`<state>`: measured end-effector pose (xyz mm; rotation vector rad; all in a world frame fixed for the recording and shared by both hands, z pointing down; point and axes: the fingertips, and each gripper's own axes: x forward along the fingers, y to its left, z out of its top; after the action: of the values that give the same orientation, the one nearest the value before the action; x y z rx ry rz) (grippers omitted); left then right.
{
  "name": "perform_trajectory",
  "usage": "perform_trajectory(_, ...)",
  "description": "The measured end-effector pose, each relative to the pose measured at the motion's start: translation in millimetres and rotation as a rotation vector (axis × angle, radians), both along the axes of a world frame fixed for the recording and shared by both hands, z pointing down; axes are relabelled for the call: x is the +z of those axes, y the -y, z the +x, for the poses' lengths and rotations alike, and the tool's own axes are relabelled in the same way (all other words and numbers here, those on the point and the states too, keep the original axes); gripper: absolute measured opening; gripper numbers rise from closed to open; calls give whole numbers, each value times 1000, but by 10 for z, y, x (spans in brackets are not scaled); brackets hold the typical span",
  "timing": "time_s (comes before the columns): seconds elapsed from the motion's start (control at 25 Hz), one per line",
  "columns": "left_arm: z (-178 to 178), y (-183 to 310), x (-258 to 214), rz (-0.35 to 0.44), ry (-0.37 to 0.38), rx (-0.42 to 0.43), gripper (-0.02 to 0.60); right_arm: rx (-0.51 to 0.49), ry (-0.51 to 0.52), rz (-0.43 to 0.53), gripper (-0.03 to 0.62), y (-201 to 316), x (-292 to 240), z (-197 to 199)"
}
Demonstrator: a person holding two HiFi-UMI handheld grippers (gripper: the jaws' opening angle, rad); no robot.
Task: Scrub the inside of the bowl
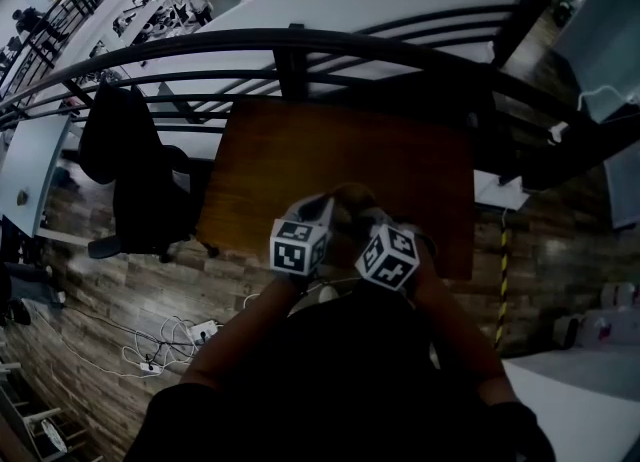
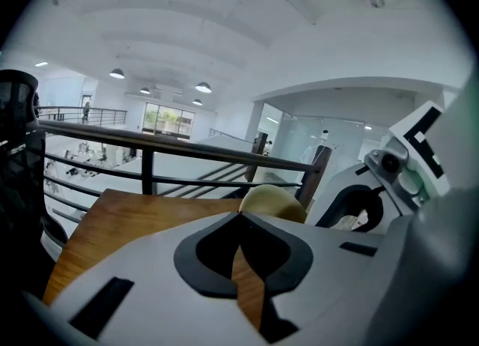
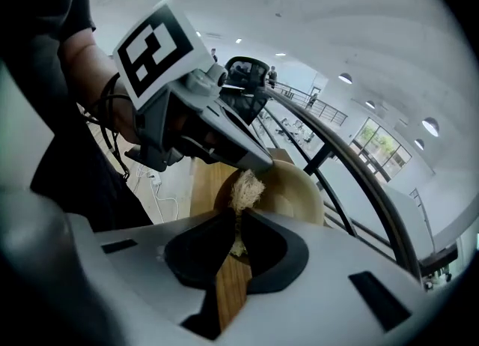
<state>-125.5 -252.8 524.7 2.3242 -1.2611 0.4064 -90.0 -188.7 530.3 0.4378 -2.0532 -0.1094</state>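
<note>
Straw-coloured scrubber (image 3: 243, 187) sat pinched in the closed right tongs (image 3: 238, 221), its tuft at the bowl (image 3: 296, 187) on the wooden surface (image 2: 127, 221). Beyond, the left tongs (image 2: 239, 216) were closed, possibly on the rim. Scrubbing seemed underway; next, sweep the tuft around inside.

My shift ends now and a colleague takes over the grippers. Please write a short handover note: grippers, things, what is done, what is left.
Left gripper: shut, tips at the rim of the bowl. I cannot tell if it pinches the rim.
Right gripper: shut on the scrubber.
Bowl: over the table, its inside facing the right gripper.
Done: the scrubber is in the grip and at the bowl's near rim.
Left: scrub the inside. How much is already scrubbed does not show.
</note>
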Motion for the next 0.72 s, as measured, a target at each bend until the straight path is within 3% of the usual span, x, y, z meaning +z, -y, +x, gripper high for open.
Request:
perform_trajectory(0.32, 200, -102, 14, -35, -26, 40, 3, 162, -69, 178, 38, 380, -185, 272)
perform_trajectory(0.48, 287, -110, -92, -19, -62, 62, 3, 83, -68, 170, 38, 285, -66, 106)
perform_trajectory(0.72, 258, -83, -164, 19, -32, 63, 3, -12, -37, 64, 38, 76, 40, -53)
